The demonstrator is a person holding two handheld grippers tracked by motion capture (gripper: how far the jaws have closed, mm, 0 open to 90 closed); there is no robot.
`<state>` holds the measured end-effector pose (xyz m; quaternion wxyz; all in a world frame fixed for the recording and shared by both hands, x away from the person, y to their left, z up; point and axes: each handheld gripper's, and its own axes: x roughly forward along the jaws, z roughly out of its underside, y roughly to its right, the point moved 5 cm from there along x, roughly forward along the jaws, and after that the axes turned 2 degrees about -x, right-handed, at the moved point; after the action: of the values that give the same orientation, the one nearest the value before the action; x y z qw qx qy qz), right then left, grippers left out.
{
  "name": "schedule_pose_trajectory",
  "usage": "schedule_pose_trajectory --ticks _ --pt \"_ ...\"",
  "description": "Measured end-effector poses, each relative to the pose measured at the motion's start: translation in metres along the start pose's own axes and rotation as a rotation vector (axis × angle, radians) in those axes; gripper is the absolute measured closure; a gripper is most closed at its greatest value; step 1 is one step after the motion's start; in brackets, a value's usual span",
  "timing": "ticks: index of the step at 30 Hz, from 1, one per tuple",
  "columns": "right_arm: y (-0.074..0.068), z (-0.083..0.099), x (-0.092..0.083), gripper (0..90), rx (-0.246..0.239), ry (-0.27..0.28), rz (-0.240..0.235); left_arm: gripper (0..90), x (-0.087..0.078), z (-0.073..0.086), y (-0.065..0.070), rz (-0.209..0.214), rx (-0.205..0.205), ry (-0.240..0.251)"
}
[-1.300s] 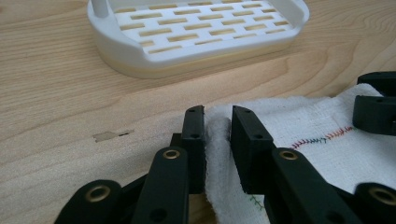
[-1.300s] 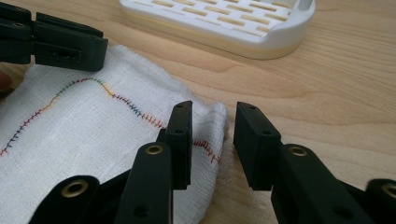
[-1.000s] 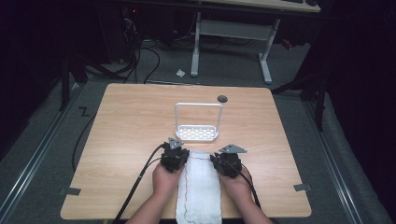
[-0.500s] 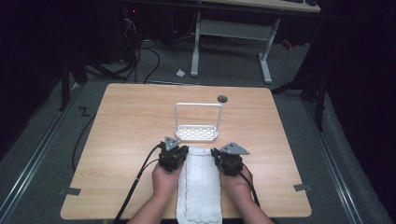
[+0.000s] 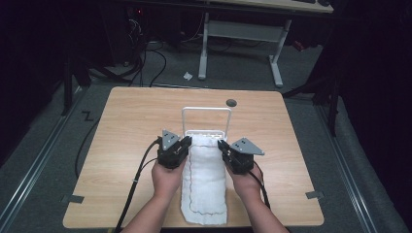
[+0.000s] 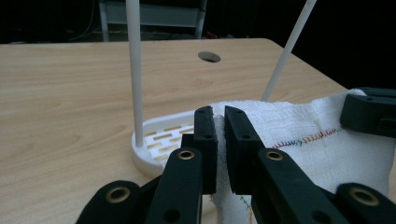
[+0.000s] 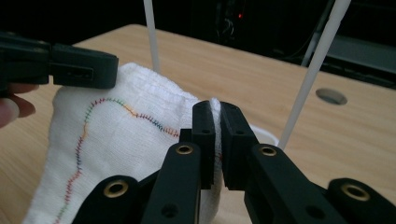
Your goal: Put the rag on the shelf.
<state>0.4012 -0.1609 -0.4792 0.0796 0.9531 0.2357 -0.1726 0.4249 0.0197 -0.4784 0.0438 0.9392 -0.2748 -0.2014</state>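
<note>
Both claws pinch the towel [image 5: 204,179] (rack base [image 5: 206,133] partly covered).

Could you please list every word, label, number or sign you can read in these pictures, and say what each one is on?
There is no readable text.
Towel: coloured stitching, no letters.
Rack: plain white, unmarked.
Left gripper and right gripper: black, no label visible.
Table: bare wood with a round hole.
Floor: a dark zigzag mark, not clearly a letter.

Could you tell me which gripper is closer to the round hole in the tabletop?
Right. The right gripper sits just below the hole; the left gripper lies farther to its lower left.
</note>
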Motion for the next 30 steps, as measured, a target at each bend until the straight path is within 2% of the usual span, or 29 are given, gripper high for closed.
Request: schedule_pose_trajectory --ticks 17,30 --pt "0.006 -0.064 -0.021 85.9 -0.009 0.14 0.028 83.9 -0.026 -0.065 0.013 0.0 0.048 0.133" --pt "0.007 -0.1 -0.033 86.0 -0.028 0.209 0.034 84.0 -0.042 -0.102 0.019 -0.007 0.084 0.209"
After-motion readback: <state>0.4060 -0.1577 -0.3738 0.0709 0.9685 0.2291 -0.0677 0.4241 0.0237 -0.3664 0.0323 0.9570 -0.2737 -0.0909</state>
